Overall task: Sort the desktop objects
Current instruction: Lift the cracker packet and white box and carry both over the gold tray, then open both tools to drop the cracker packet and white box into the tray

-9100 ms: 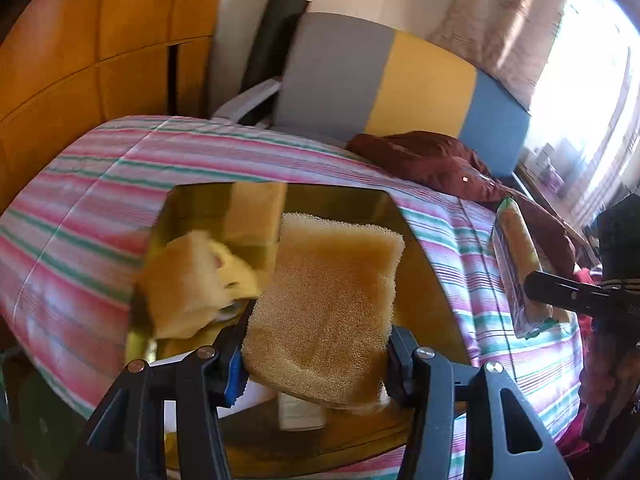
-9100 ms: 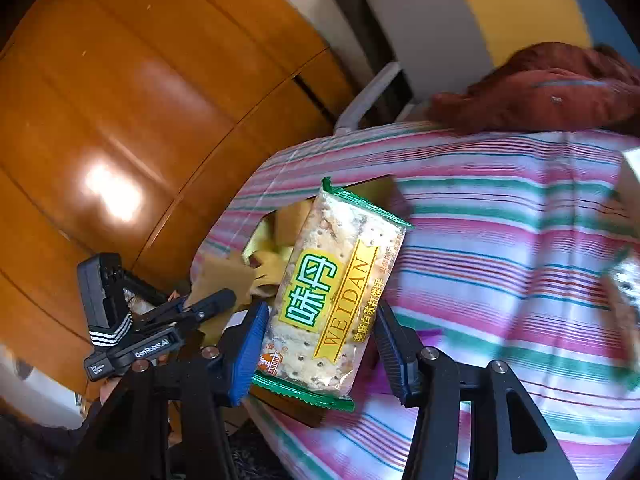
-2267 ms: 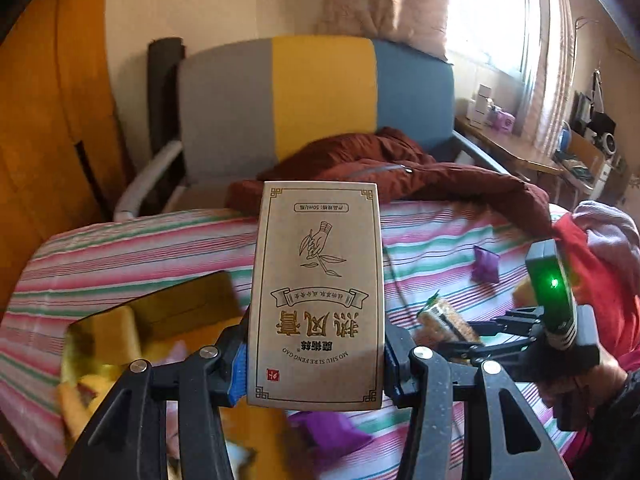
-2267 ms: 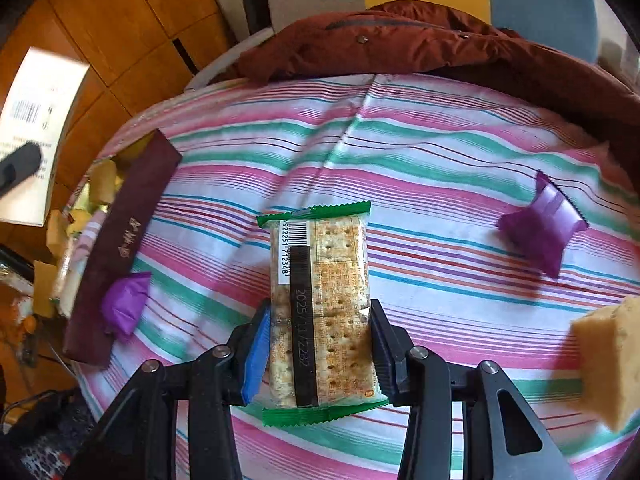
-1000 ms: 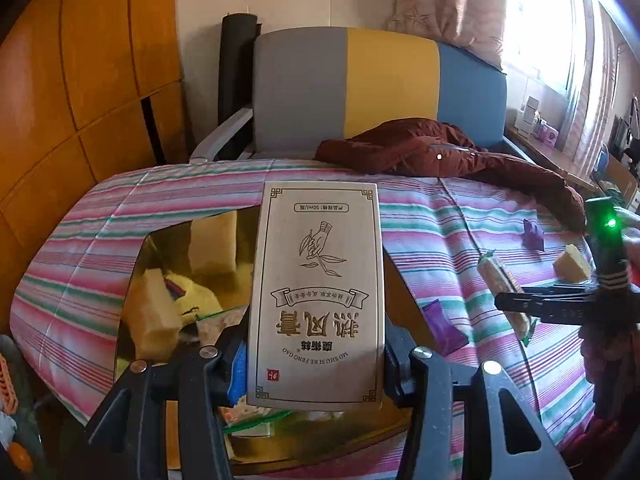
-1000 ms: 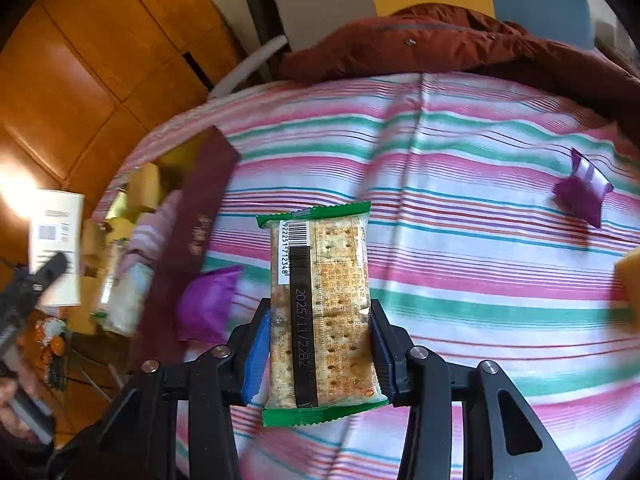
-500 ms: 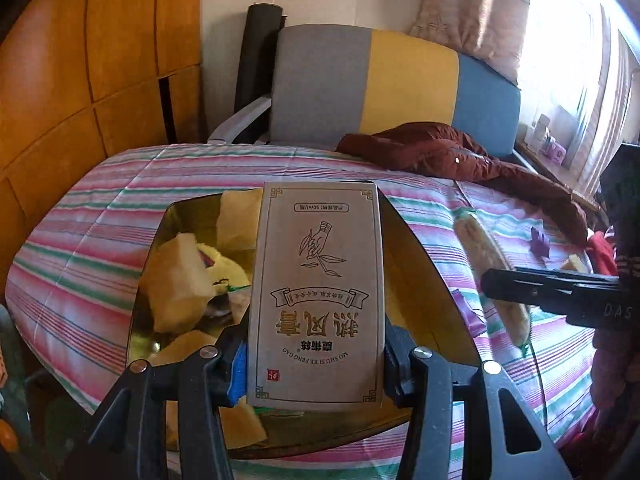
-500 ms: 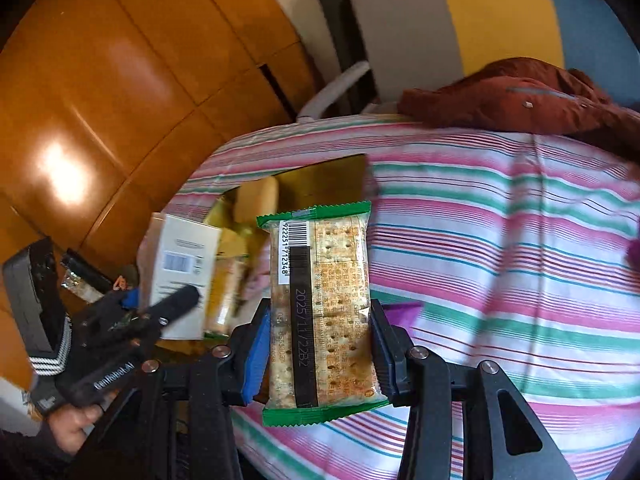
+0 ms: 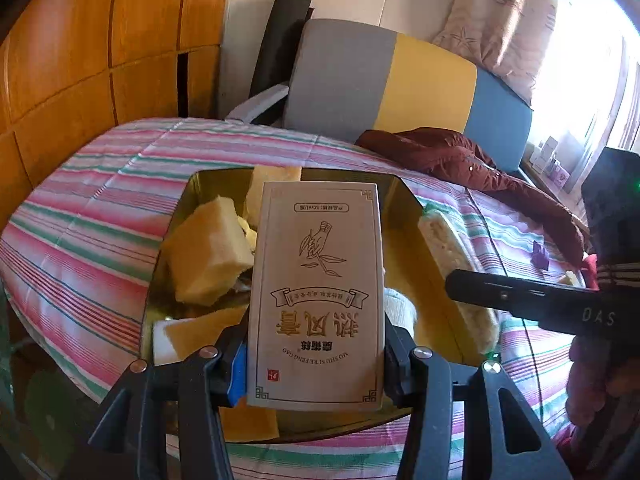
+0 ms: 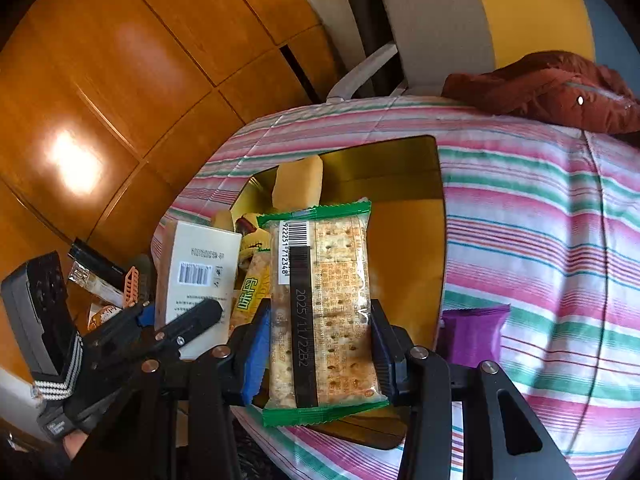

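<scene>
Several sponges point(image 9: 208, 252) already lie in the gold box point(image 9: 424, 288), while the left gripper point(image 9: 316, 364) grasps a carton point(image 9: 316, 296), the right gripper point(image 10: 316, 356) crackers point(image 10: 324, 308), a purple packet point(image 10: 472, 332) waiting outside.

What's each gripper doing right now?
Left gripper: shut on the beige carton.
Right gripper: shut on the cracker pack.

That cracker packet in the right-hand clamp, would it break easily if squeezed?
Probably. The cracker packet shows thin perforated crackers through clear film, so a hard pinch from the right gripper could snap them. Its glossy wrapper looks slippery; it seems light.
</scene>
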Demonstrator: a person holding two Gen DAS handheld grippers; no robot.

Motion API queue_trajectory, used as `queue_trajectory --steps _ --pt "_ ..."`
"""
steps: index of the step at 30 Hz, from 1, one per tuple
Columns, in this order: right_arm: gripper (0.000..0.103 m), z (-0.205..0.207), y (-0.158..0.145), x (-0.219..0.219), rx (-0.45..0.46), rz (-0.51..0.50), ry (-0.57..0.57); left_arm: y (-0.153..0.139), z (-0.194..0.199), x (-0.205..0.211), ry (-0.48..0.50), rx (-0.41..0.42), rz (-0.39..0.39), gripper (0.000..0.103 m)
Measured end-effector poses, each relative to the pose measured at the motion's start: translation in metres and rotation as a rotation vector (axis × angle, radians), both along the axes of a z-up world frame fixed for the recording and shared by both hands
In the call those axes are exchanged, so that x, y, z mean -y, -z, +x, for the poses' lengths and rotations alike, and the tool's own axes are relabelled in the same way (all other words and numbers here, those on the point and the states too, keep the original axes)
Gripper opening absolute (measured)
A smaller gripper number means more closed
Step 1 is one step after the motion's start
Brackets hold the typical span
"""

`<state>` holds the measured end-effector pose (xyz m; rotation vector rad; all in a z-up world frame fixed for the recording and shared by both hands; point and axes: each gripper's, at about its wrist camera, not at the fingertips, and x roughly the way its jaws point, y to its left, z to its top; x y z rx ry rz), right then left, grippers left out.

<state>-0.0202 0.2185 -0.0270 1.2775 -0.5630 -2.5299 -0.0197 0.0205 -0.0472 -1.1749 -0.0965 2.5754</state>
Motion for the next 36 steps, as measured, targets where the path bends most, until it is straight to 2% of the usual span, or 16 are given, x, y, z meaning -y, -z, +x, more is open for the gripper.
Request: queue_trajectory --steps 5,12,23,26,29,36 --pt "0.046 -0.009 0.006 0.003 0.020 -0.012 0.009 -0.005 -0.011 -0.004 0.009 -0.001 0.033 0.051" --pt "0.046 -0.023 0.009 -0.004 0.040 -0.035 0.053 -0.012 -0.043 -0.014 -0.010 -0.017 0.034 0.051" --pt "0.046 -0.039 0.018 -0.011 0.066 -0.045 0.095 0.001 -0.085 -0.022 -0.014 0.036 0.057 0.052" --pt "0.046 -0.044 0.022 -0.013 0.072 -0.048 0.107 0.003 -0.091 -0.024 -0.008 0.048 0.072 0.052" --pt "0.048 -0.048 0.025 -0.015 0.075 -0.048 0.120 0.005 -0.095 -0.022 -0.014 0.064 0.093 0.060" --pt "0.048 -0.049 0.027 -0.016 0.075 -0.045 0.125 0.011 -0.090 -0.019 -0.029 0.071 0.081 0.059"
